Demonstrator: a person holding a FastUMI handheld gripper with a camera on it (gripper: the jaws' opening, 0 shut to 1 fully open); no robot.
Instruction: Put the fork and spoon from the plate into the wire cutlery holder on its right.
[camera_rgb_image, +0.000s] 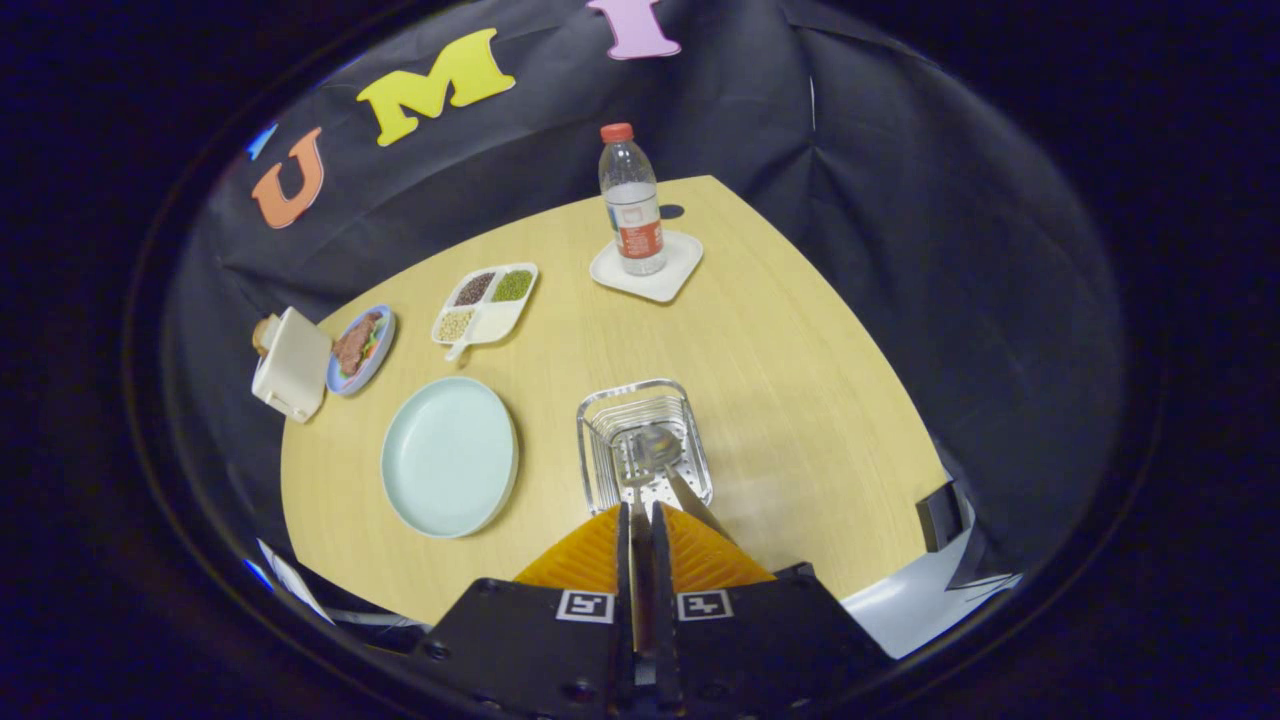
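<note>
Pale wooden table (780, 400): one, bearing everything below.
Round pale-green plate (450, 456): one, bare; no cutlery left on it.
Clear-sided wire cutlery holder (643, 443): one, just right of the plate, just ahead of the fingers.
White square toaster-like box (292, 362): one, at the far left edge.
White divided tray of beans and grains (487, 302): one, beyond the plate.
White square coaster (648, 266): one, under the bottle.
Clear plastic water bottle with red cap (631, 200): one, upright.
Small blue-rimmed dish of food (361, 348): one, touching or just beside the white box.
Metal spoon (668, 462): one, bowl inside the holder, handle leaning out toward the fingers.
Metal fork (634, 470): one, tines down in the holder, handle running back between the fingers.
Gripper (640, 520): one; fingers pressed close together, apparently pinching the fork handle.

Progress, as judged: spoon placed; fork lowered in but not released. Left: letting go, backing off.
</note>
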